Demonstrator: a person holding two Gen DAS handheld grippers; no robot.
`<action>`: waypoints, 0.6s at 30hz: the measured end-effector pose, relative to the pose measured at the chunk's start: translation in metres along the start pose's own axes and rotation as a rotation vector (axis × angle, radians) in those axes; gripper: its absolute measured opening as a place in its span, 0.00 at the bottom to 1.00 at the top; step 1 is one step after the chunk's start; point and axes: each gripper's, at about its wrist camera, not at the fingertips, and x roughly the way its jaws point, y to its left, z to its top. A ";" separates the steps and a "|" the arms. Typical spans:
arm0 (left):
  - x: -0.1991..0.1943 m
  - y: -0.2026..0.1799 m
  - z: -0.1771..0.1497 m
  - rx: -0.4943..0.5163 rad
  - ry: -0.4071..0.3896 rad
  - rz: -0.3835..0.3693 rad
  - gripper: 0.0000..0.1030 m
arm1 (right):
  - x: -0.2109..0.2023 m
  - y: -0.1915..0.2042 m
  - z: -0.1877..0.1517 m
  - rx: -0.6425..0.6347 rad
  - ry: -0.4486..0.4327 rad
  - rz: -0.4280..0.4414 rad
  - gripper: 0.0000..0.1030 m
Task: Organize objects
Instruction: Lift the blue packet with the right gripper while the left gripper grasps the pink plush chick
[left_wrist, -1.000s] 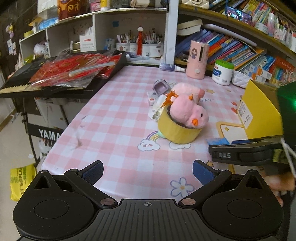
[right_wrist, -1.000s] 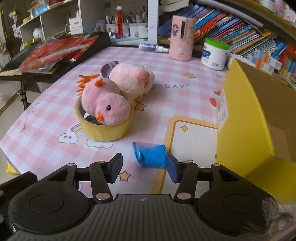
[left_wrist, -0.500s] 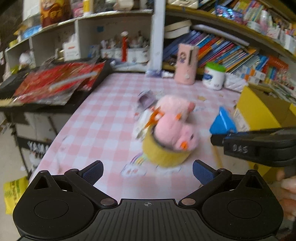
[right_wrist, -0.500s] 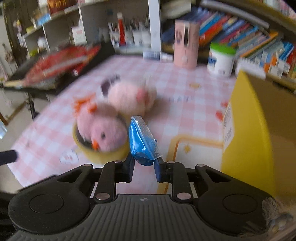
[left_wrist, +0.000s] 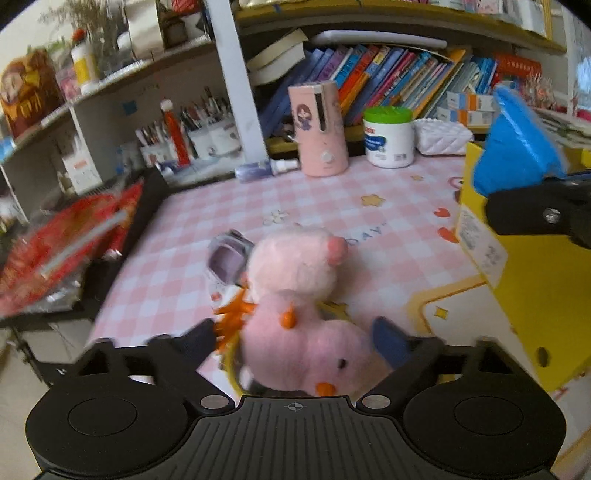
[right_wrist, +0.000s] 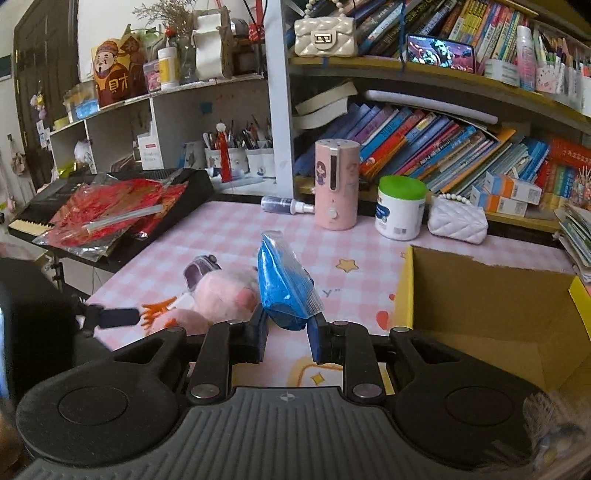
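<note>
Only the right wrist view looks down into the open yellow cardboard box (right_wrist: 491, 317), showing its plain brown inside, while the right gripper (right_wrist: 286, 334) pinches a crinkly blue plastic packet (right_wrist: 284, 284) above the pink checked tablecloth (right_wrist: 229, 236). Meanwhile the left wrist view shows the left gripper (left_wrist: 295, 338), jaws closing around a fuzzy pink plush chick (left_wrist: 314, 350) that sits in a yellow tape roll (left_wrist: 232, 365), pads apparently not yet touching it, with a rounded pink plush pig (left_wrist: 295, 266) behind.
</note>
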 end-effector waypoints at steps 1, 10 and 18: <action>-0.001 0.002 0.001 -0.004 -0.005 -0.007 0.76 | -0.001 -0.001 -0.001 0.000 0.000 -0.001 0.20; -0.041 0.030 0.013 -0.145 -0.135 -0.051 0.70 | -0.004 -0.003 -0.005 0.014 0.002 -0.003 0.20; -0.072 0.040 -0.014 -0.197 -0.082 -0.072 0.70 | -0.012 0.006 -0.017 0.005 0.029 0.018 0.20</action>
